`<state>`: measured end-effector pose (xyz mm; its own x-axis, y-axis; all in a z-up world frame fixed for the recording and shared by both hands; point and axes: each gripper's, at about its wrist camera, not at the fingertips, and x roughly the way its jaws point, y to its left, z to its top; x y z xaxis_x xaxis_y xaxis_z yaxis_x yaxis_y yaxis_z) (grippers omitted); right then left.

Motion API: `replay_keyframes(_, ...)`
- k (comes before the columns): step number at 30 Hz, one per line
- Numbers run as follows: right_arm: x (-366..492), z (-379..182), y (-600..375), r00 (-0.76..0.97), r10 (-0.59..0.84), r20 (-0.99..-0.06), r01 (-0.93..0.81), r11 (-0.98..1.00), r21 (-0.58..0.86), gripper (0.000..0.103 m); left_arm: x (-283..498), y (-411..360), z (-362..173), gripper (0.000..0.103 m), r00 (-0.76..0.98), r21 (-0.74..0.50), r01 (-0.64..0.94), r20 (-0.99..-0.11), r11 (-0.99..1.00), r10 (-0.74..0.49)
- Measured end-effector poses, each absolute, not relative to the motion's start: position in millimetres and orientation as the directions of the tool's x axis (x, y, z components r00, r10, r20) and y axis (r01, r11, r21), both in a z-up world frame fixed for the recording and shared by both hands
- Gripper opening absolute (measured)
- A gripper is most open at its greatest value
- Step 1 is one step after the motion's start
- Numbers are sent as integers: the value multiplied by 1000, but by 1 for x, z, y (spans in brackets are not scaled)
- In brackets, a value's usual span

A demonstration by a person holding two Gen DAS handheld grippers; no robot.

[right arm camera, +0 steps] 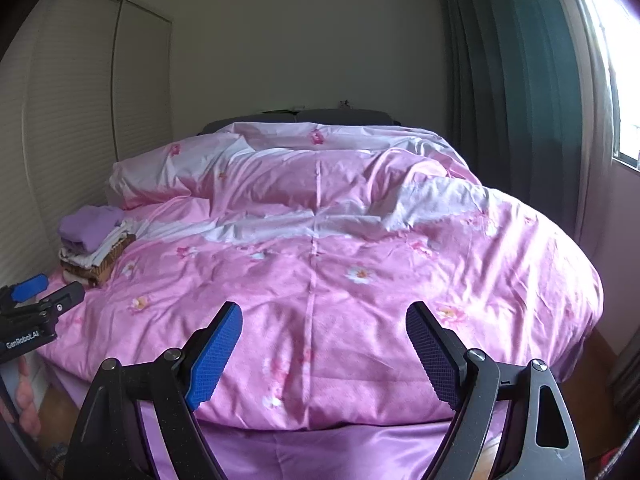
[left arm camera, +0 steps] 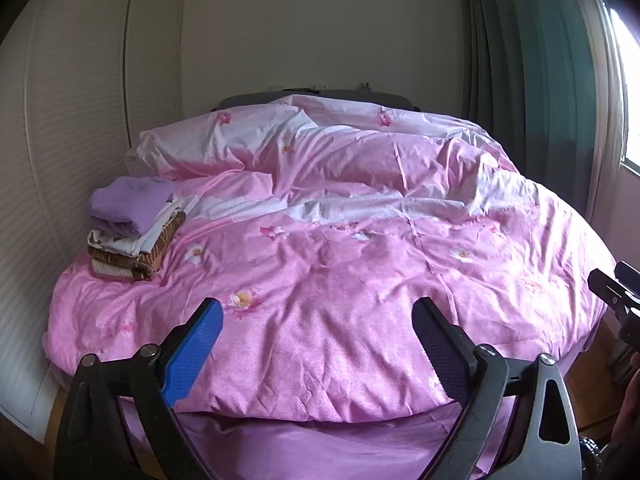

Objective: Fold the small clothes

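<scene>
Item one: the bed (left arm camera: 320, 432), which we face from its foot, covered by a rumpled pink duvet (left arm camera: 340, 300) printed with flowers and banded in white towards the head.

Item two: a stack of folded clothes (left arm camera: 132, 226) at the bed's left edge, about midway along, resting on the duvet. We count a lilac piece on top, white pieces under it, and brown patterned ones at the bottom.

Item three: our left gripper (left arm camera: 318, 316), held above the foot edge of the bed, its two fingers spread wide with nothing between them.

Item four: our right gripper (right arm camera: 324, 320), likewise above the foot edge, fingers spread wide and holding nothing. From the right wrist view we see the left gripper at the left, near the stack and apart from it.

Item five: louvred wardrobe doors (left arm camera: 76, 120) along the left side; teal curtains (left arm camera: 532, 80) and a bright window (left arm camera: 632, 100) on the right.
</scene>
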<state>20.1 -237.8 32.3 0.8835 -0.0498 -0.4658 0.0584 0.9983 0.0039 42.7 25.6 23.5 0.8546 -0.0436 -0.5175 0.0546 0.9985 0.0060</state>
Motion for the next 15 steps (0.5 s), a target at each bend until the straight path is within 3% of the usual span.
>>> replay_keyframes(15, 15, 22, -238, 882, -47, -468, 49, 999, -7, 85, 33, 22, 13, 101, 860, 43, 43, -510, 998, -15)
